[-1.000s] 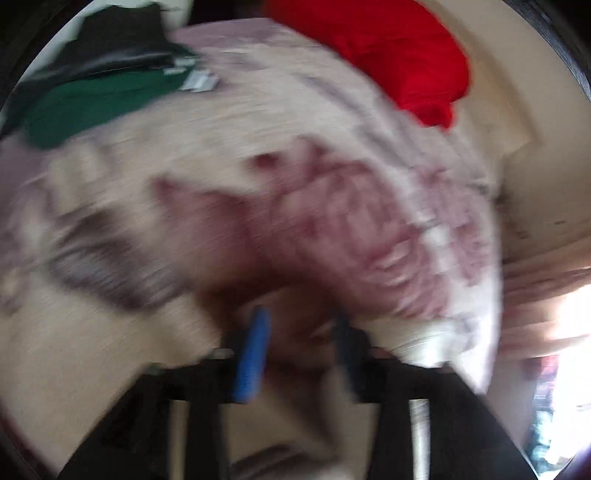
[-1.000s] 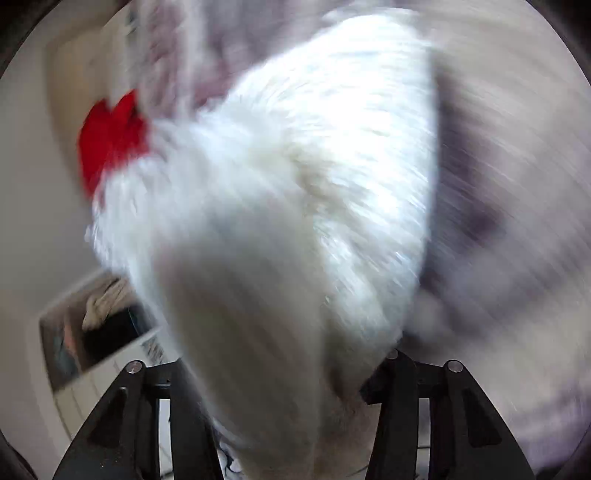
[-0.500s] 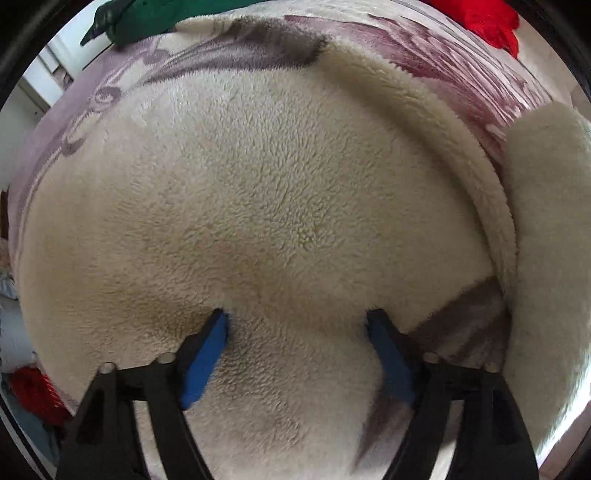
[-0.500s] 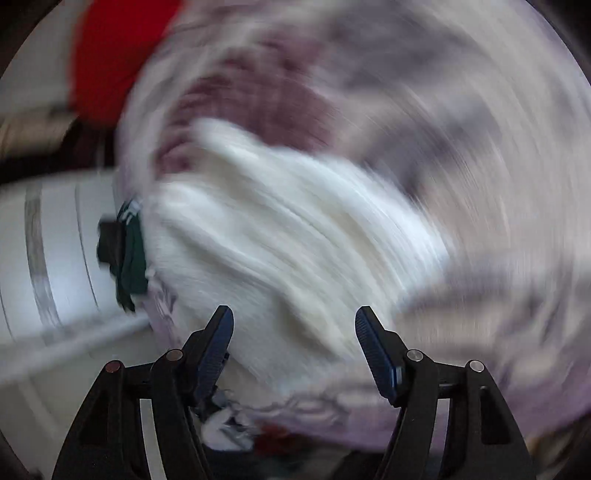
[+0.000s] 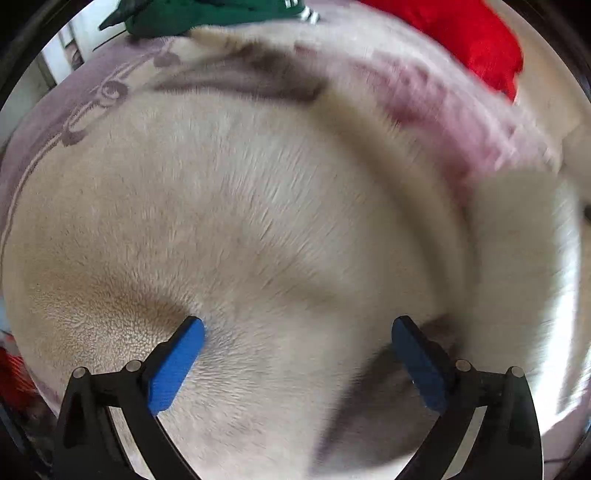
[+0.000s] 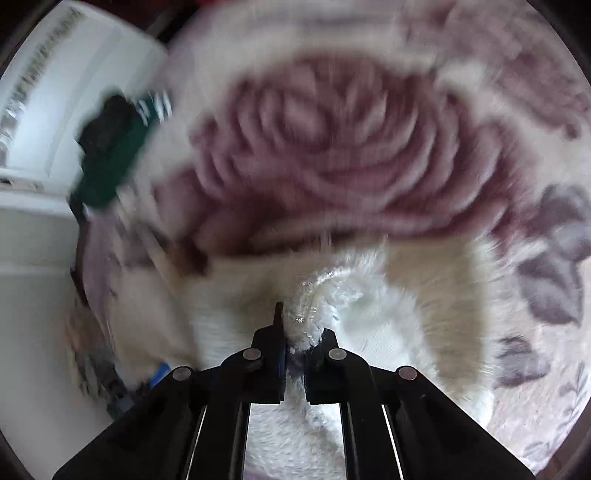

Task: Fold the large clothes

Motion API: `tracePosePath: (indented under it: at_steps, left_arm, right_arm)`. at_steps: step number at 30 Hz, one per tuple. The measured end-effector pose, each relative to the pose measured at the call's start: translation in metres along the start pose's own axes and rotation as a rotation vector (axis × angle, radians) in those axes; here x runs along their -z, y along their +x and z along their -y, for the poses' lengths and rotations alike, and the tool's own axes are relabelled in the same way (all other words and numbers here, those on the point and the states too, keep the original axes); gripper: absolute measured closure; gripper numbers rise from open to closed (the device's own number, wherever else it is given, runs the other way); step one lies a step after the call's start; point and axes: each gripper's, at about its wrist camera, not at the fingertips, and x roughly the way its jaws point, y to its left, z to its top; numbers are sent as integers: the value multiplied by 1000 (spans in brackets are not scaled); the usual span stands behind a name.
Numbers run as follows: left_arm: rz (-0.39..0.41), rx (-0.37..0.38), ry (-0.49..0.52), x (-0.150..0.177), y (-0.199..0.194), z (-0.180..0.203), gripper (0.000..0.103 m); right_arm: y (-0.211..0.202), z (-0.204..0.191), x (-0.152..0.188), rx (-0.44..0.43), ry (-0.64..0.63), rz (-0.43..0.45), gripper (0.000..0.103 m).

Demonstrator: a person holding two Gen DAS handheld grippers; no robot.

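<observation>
Our left gripper has fingers apart over the cream fleece; our right gripper clamps its blurred edge.

Cream fleece fills the space ahead, with green clothing and a red garment crowding the far edge.

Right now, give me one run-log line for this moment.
left gripper: open, over cream fleece garment | right gripper: shut on white fleece edge | underneath: rose-print blanket | fold: unfinished
</observation>
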Motion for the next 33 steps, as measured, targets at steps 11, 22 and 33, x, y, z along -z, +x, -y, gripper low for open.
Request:
tracePosePath:
  at_steps: [11,22,33]
  left_arm:
    - [-59,429,9,-80,48,119,46]
    - [-74,304,161,-99,58,140,80]
    - [-76,261,270,-92,18,155,63]
  right_arm:
    - [20,98,-3,-56,257,-44,90]
    - [17,113,33,-183,232,-82,97]
    - [35,133,42,-202,288,-179,61]
